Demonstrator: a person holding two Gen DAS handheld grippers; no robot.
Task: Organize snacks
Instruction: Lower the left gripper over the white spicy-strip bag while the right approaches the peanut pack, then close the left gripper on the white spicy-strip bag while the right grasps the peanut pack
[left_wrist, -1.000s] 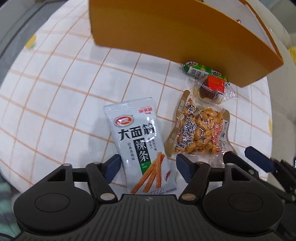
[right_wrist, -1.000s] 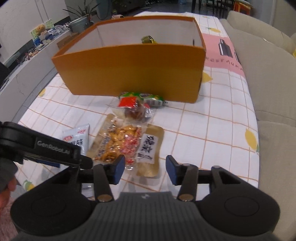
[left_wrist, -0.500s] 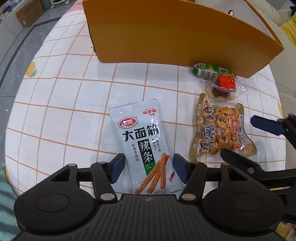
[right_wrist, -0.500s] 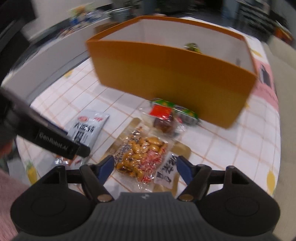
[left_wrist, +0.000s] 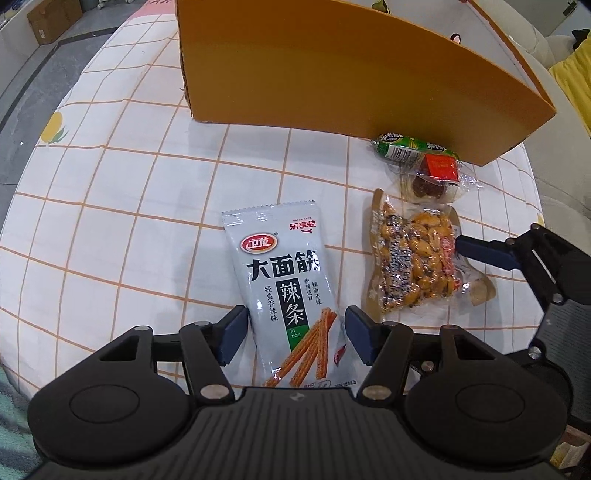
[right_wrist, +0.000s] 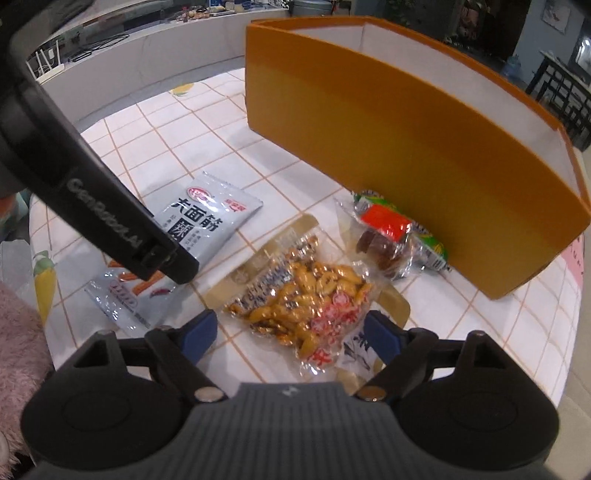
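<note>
Two hand-held claws hover low over a surface (left_wrist: 110, 206) covered in a white cloth with an orange grid, each lined up on a different snack, which suggests two pick-ups are being prepared at once. The left claw (left_wrist: 295, 334) has its blue fingers apart on either side of the lower end of a silver spicy-strip packet (left_wrist: 284, 280) lying flat; nothing is gripped. The right claw (right_wrist: 290, 334) is likewise spread, straddling the near end of a clear peanut bag (right_wrist: 306, 295), and holds nothing. Just beyond the peanuts lie a small clear-wrapped sweet with a red label (right_wrist: 384, 240) and a green sausage stick (left_wrist: 406, 147), both close against the front wall of a tall orange box (right_wrist: 406, 147) that is open on top and probably meant to receive the snacks. All four snacks are outside the box, on the cloth. Compared with one second ago, the right claw has swung left and moved in so the peanut bag sits between its fingers, while the left claw has pulled back a little, showing more of the cloth and the box.
</note>
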